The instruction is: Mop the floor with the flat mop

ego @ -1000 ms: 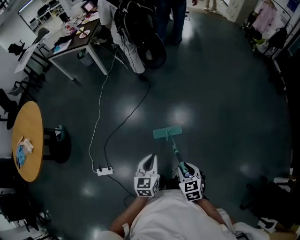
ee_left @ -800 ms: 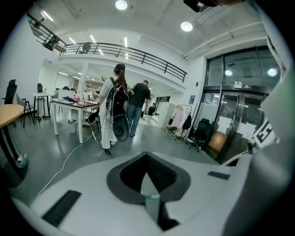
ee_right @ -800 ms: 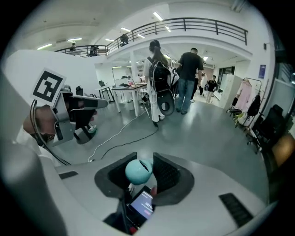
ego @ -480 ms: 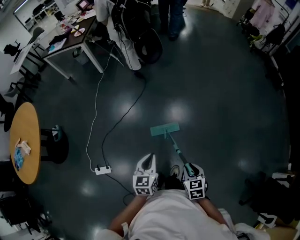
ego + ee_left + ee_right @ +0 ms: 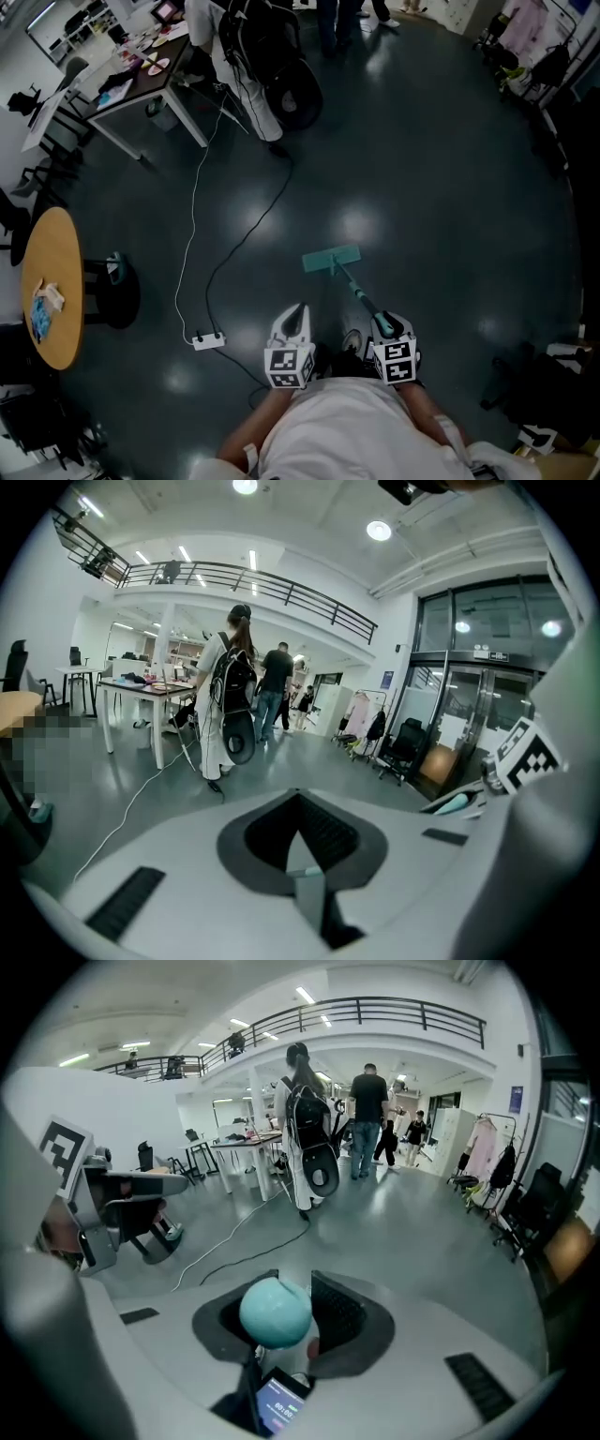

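Head view dim w/ ceiling-light glare on glossy floor (image 5: 356, 225); gripper views bright, fisheye-warped at edges.

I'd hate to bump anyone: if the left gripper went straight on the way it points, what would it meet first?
Nothing near: the left gripper, shut, points out over open floor. Farther on, likely the person with the backpack, standing slightly left of that line; depth is unclear.

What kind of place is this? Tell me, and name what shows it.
Probably an open-plan office or lab hall: work desks with office chairs, a railed mezzanine overhead, and tall glass entrance doors, all on a dark polished floor.
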Demonstrator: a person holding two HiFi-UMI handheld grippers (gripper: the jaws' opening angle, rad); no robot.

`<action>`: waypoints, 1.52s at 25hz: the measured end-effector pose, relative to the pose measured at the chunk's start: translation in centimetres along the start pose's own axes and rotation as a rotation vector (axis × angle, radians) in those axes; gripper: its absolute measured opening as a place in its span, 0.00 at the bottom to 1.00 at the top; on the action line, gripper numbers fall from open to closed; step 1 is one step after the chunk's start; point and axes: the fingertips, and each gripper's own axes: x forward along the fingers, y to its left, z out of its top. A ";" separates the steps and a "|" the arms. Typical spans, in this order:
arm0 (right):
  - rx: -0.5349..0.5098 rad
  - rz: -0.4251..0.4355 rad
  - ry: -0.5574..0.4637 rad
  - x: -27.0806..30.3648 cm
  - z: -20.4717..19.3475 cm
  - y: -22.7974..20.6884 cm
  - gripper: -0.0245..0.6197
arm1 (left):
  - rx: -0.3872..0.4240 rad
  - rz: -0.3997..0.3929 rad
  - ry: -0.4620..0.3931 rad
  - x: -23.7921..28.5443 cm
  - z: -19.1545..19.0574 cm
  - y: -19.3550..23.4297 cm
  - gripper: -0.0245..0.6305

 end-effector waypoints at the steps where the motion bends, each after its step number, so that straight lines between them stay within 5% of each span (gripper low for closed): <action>1: 0.005 0.002 0.012 -0.2 -0.5 -0.2 0.21 | -0.004 0.001 0.002 0.1 -0.1 0.0 0.04; 8: 0.032 0.022 0.091 -1.1 -3.7 0.0 0.22 | -0.016 -0.019 0.030 0.7 -0.9 -1.4 0.04; 18: 0.010 -0.007 0.014 4.0 -5.1 -0.7 0.22 | -0.027 -0.015 0.054 0.8 -1.4 -1.6 0.04; 29: -0.031 -0.055 -0.011 21.6 7.1 -4.3 0.22 | -0.033 0.045 0.059 0.2 -1.7 0.7 0.04; 33: -0.039 -0.054 -0.023 20.6 8.3 -3.7 0.21 | -0.038 0.050 0.044 0.2 -1.7 1.5 0.04; 38: -0.087 -0.004 0.008 13.5 4.2 -1.5 0.22 | -0.042 0.024 0.043 0.7 -1.4 1.5 0.04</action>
